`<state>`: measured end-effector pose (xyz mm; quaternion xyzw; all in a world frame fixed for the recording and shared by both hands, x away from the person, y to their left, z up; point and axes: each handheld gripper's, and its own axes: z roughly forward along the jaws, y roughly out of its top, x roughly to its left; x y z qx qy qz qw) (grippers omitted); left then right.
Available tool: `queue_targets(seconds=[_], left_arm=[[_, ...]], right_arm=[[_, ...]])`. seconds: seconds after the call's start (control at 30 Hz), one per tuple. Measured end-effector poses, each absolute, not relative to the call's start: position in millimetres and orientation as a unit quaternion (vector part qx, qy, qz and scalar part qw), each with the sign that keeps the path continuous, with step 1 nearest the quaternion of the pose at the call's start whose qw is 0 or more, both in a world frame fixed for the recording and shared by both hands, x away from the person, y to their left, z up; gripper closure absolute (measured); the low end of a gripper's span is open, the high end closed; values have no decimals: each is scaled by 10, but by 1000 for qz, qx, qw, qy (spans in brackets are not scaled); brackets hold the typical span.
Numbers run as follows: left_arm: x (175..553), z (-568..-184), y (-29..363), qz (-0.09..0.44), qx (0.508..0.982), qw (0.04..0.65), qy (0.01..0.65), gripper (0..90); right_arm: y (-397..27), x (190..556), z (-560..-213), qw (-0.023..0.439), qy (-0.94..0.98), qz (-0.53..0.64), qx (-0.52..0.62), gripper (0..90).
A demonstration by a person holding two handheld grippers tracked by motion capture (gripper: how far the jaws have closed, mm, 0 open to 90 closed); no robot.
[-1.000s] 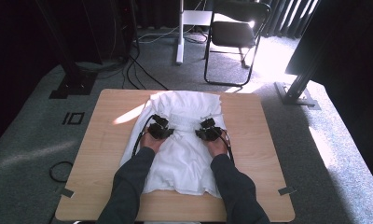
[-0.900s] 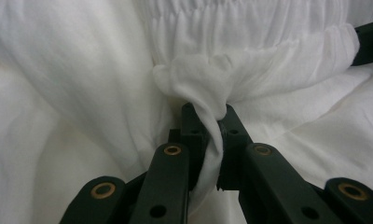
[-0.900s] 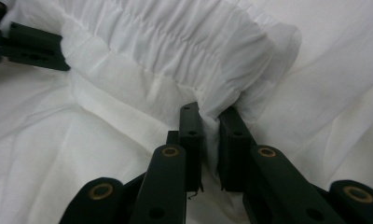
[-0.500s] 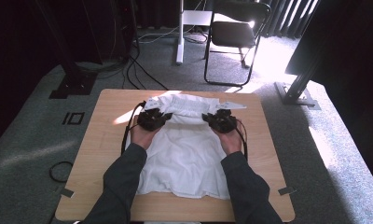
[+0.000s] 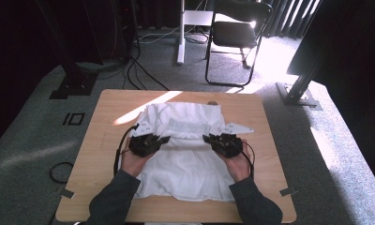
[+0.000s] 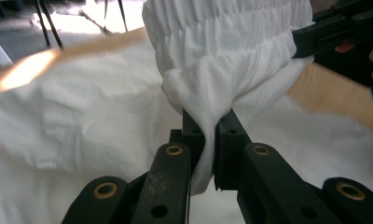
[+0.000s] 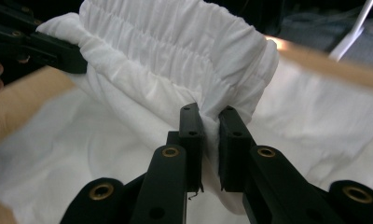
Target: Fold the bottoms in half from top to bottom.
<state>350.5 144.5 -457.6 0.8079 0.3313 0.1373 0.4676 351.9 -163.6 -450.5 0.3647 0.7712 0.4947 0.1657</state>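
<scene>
- While I hold a gripper in each hand, both are pinched shut on a white garment (image 5: 188, 164) that lies spread on a wooden table (image 5: 106, 140).
- My left gripper (image 5: 164, 139) has its jaws closed on a bunched fold at the left end of the gathered, elastic-looking waistband (image 5: 189, 125); in the left gripper view (image 6: 204, 140) the cloth is squeezed flat between the two black jaws and spills out above them.
- My right gripper (image 5: 206, 138) is clamped the same way on the right end of that band; in the right gripper view (image 7: 208, 135) the fabric is wedged between the jaws, with the ruched band rising just beyond.
- Between the two grippers the waistband runs side to side across the table, so its long axis lies straight from one gripper to the other, and each gripper points inward along it.
- Above the rest of the garment, the band looks lifted and lightly stretched, while the cloth below it lies flat on the table toward me.
- Each hand is equally close to its own end of the band, so neither arm has the advantage; I judge the next move must be made by both together, keeping the band level and taut between them.
- Behind the table, a folding chair (image 5: 235, 37) stands well apart on the grey floor.
</scene>
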Motion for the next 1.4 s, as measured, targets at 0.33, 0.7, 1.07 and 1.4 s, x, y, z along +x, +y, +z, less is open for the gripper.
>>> queue_targets(seconds=[0.33,0.7,1.07,1.4], left_arm=[[3471,-5511,1482,33,824,409,392,714],[3585,-4958,1662,87,792,456,398,635],[4098,-5223,1353,73,819,389,416,889],[3854,-5297,1270,52,835,402,373,852]], right_arm=[[-1521,3410,-5479,87,812,409,407,815],[-1801,3439,-5104,104,775,459,422,586],[-1660,4004,-5251,105,782,405,462,860],[-1725,3861,-5326,53,780,443,439,790]])
